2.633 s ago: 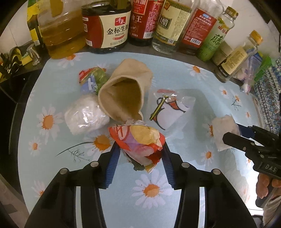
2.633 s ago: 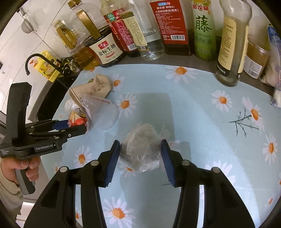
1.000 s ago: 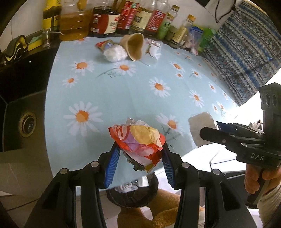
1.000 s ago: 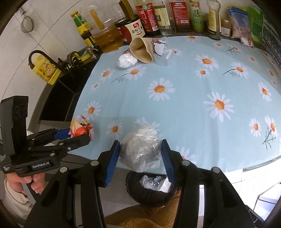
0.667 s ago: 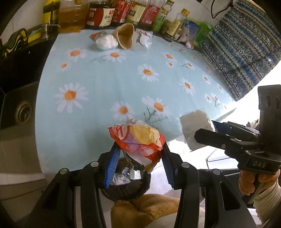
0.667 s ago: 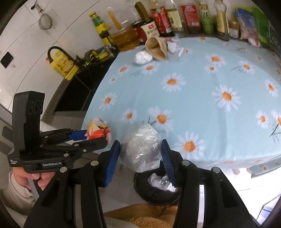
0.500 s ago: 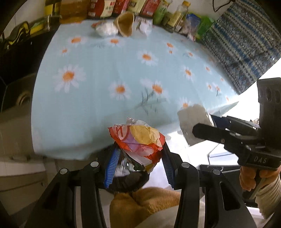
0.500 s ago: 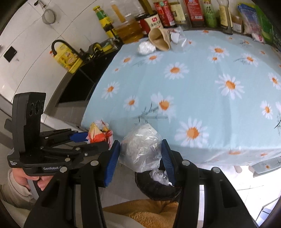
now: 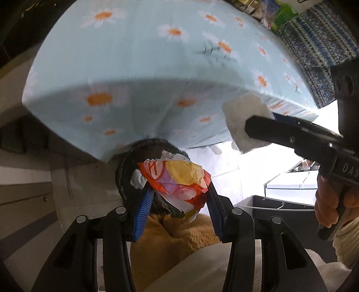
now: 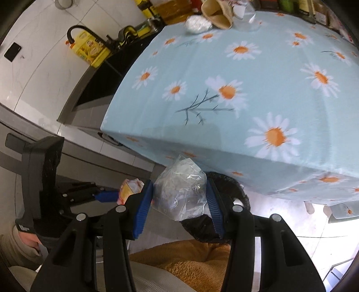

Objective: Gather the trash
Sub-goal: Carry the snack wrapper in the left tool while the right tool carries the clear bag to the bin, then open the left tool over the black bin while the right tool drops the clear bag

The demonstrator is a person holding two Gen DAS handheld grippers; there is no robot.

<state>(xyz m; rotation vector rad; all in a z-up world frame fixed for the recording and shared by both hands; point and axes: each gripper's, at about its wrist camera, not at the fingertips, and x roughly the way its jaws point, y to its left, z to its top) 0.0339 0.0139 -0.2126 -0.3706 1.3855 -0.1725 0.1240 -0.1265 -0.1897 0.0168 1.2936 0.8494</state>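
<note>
My left gripper (image 9: 177,197) is shut on a crumpled red, yellow and white wrapper (image 9: 177,179), held just above a black-lined trash bin (image 9: 125,173) that stands under the table's front edge. My right gripper (image 10: 179,202) is shut on a crumpled clear plastic bag (image 10: 179,188), over the same trash bin (image 10: 233,186). In the left wrist view the right gripper (image 9: 253,130) shows from the side with its bag (image 9: 242,119). The right wrist view shows the left gripper (image 10: 116,195) and wrapper (image 10: 130,188) at lower left.
The table carries a light blue daisy cloth (image 10: 235,67). At its far end lie a tan paper cup (image 10: 217,13), a white wad (image 10: 197,23) and clear plastic, before a row of bottles. A dark sink counter (image 10: 107,74) lies left. An orange fuzzy garment (image 9: 179,238) is below.
Both grippers have pulled back off the table and sunk below its front edge with their trash still held. The bin, earlier seen past the edge, now lies right under them.
</note>
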